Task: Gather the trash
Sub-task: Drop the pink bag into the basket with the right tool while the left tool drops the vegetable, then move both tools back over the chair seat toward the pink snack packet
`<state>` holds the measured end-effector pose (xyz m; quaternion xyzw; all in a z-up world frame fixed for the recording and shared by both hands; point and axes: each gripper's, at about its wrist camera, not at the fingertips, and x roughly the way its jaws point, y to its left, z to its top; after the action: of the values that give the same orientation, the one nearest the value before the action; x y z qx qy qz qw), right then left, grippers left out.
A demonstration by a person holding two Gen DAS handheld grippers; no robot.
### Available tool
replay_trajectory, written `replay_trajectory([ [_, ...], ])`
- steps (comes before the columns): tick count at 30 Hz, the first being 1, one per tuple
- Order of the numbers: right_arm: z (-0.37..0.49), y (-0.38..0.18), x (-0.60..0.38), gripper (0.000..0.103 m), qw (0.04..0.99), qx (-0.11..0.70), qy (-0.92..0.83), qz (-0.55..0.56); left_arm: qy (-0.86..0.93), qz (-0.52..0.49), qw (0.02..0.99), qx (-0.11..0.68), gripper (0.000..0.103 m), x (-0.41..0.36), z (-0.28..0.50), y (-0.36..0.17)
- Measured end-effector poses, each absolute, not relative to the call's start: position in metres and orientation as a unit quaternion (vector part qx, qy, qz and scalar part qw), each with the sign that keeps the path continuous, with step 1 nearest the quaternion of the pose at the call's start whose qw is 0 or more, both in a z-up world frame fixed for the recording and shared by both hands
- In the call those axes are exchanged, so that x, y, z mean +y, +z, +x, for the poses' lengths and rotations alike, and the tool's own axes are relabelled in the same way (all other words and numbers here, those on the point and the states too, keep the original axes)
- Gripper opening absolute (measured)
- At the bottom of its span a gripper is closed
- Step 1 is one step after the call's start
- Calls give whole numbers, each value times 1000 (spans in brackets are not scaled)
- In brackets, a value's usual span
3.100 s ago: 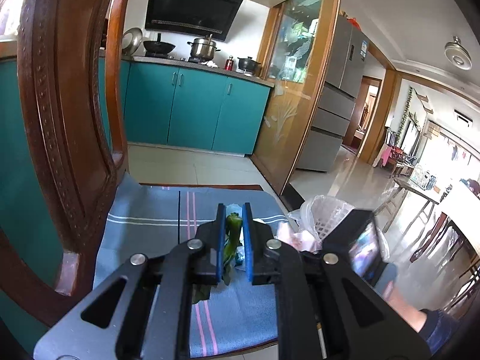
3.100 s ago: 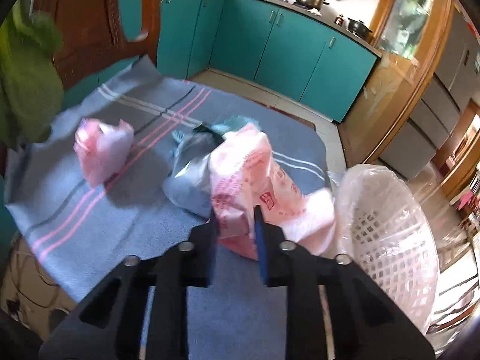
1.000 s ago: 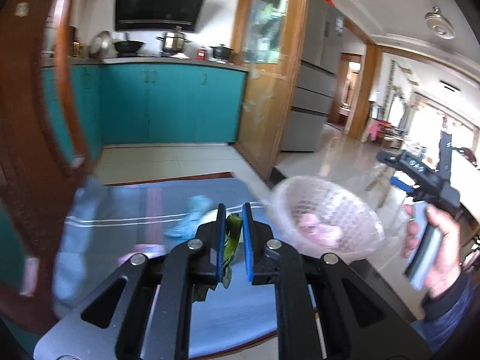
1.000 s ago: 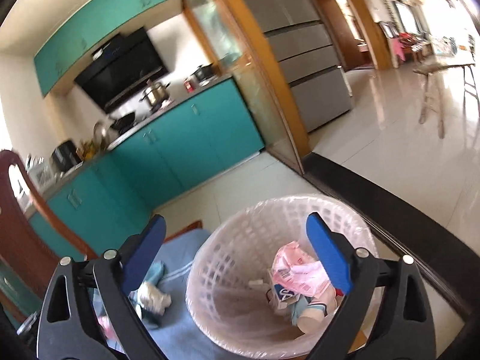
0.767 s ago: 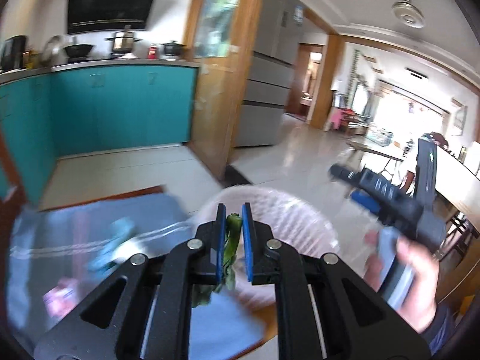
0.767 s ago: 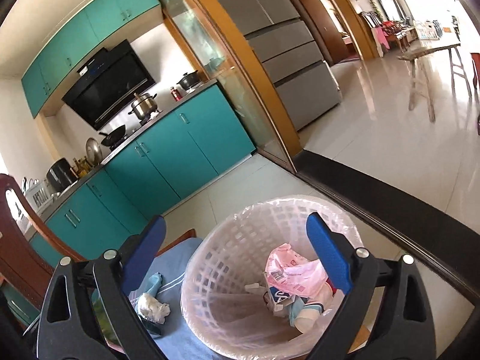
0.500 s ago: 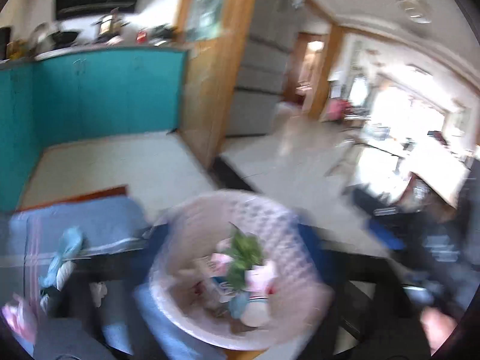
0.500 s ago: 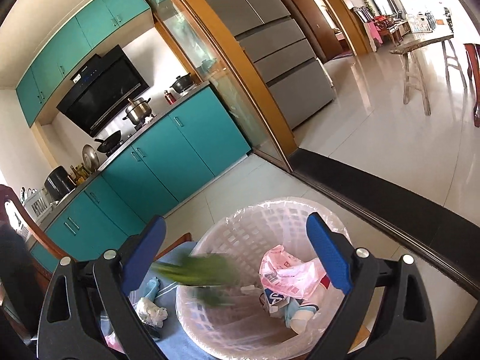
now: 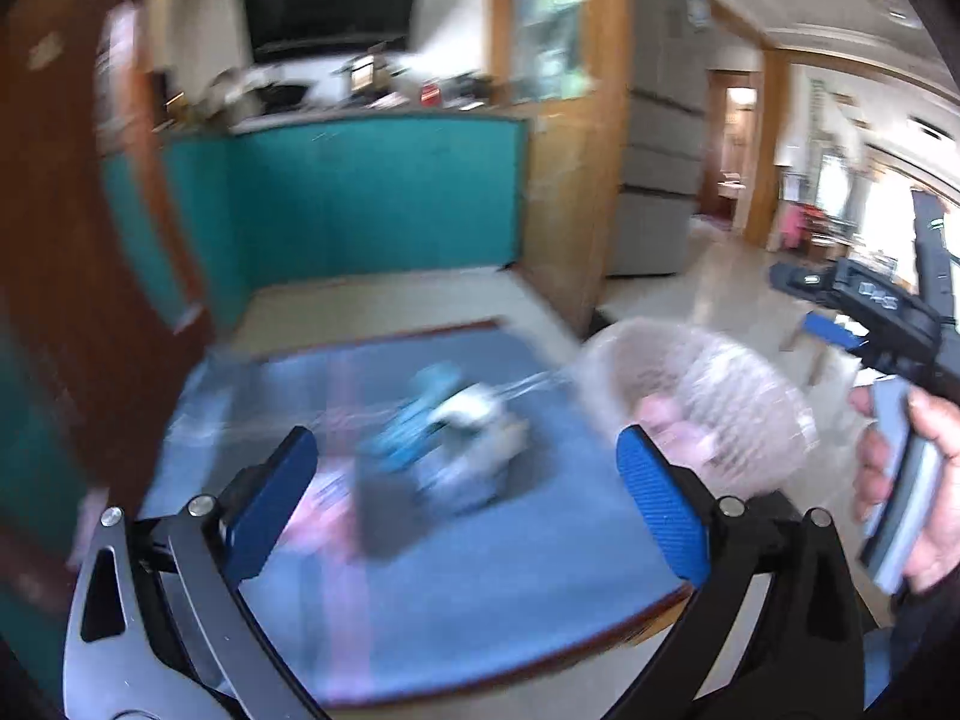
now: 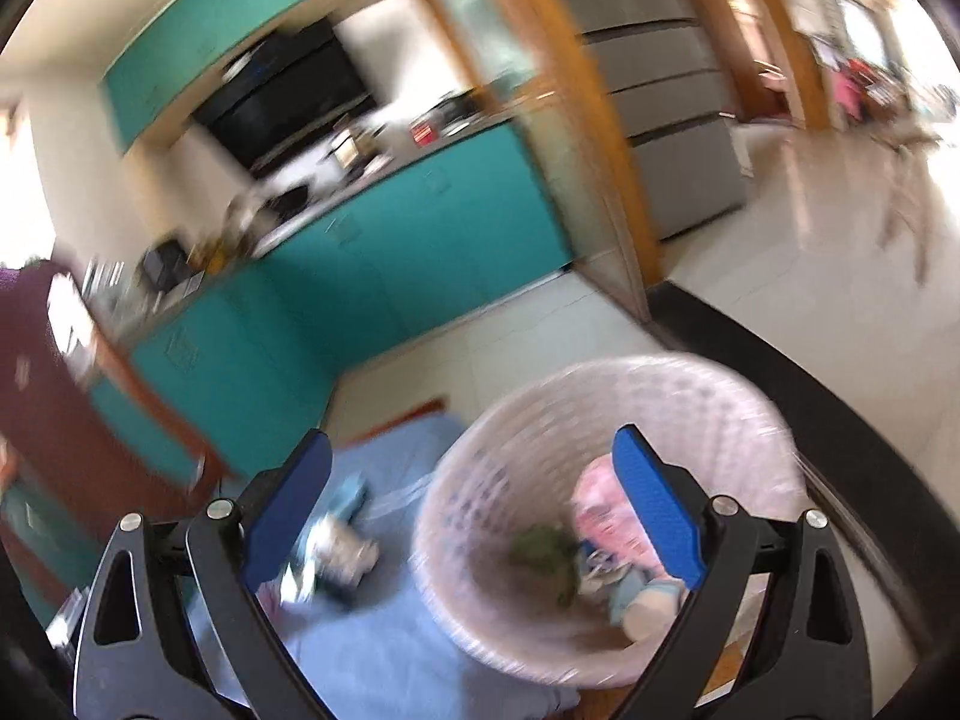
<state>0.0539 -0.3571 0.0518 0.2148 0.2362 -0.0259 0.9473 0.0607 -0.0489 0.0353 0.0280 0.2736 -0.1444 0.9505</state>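
Teal kitchen cabinets blur behind the blue cushion [image 9: 480, 588]. Both my left fingers [image 9: 282, 498] and right fingers [image 10: 288, 507] are spread, empty. Basket [image 10: 708, 396] at the cushion's edge holds green scrap [image 10: 546, 552]; wrappers [image 9: 456, 438] at mid-cushion remain.

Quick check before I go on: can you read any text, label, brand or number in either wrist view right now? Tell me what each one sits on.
No text can be read in either view; both are motion-blurred.
Pink wrapper in the white basket: print too blurred to read.
Red item on the kitchen counter: any label is too small and blurred.
Sticker on the wooden chair back: unreadable.
Fridge door: a blue mark, unreadable.
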Motion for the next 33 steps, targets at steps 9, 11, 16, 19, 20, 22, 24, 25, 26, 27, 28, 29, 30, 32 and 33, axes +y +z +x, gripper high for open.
replay_trajectory([
  [9, 58, 32, -219, 93, 941, 324, 85, 44, -77, 29, 943, 324, 99, 19, 70, -6],
  [11, 57, 28, -202, 93, 937, 334, 97, 21, -81, 23, 939, 334, 99, 21, 74, -10],
  [16, 55, 25, -196, 93, 934, 341, 101, 24, -85, 11, 940, 330, 99, 20, 76, -7],
  [19, 56, 24, -193, 93, 933, 346, 100, 21, -87, 11, 939, 332, 99, 19, 75, -8],
  [20, 56, 23, -192, 93, 932, 347, 100, 21, -87, 12, 939, 332, 99, 18, 75, -8],
  [22, 57, 23, -190, 93, 932, 347, 101, 21, -87, 11, 939, 333, 99, 18, 76, -9],
  [24, 58, 20, -188, 93, 932, 348, 100, 21, -86, 9, 938, 336, 99, 16, 79, -10],
  [25, 61, 17, -186, 93, 930, 352, 100, 21, -85, 10, 937, 337, 99, 16, 80, -12],
  [26, 63, 14, -185, 93, 929, 355, 100, 21, -84, 12, 936, 340, 99, 15, 83, -14],
  [27, 65, 11, -184, 93, 929, 357, 98, 20, -83, 15, 936, 342, 99, 14, 85, -15],
  [28, 68, 8, -182, 93, 928, 360, 96, 19, -81, 18, 935, 344, 99, 12, 88, -17],
  [29, 71, 5, -181, 93, 927, 362, 95, 20, -78, 18, 935, 346, 99, 12, 92, -19],
  [30, 75, 2, -180, 93, 926, 365, 93, 21, -76, 19, 934, 349, 99, 12, 95, -21],
  [32, 85, -5, -175, 93, 924, 370, 90, 24, -69, 18, 933, 353, 99, 11, 105, -26],
  [33, 90, -8, -174, 93, 924, 371, 87, 25, -63, 18, 932, 356, 99, 10, 112, -29],
])
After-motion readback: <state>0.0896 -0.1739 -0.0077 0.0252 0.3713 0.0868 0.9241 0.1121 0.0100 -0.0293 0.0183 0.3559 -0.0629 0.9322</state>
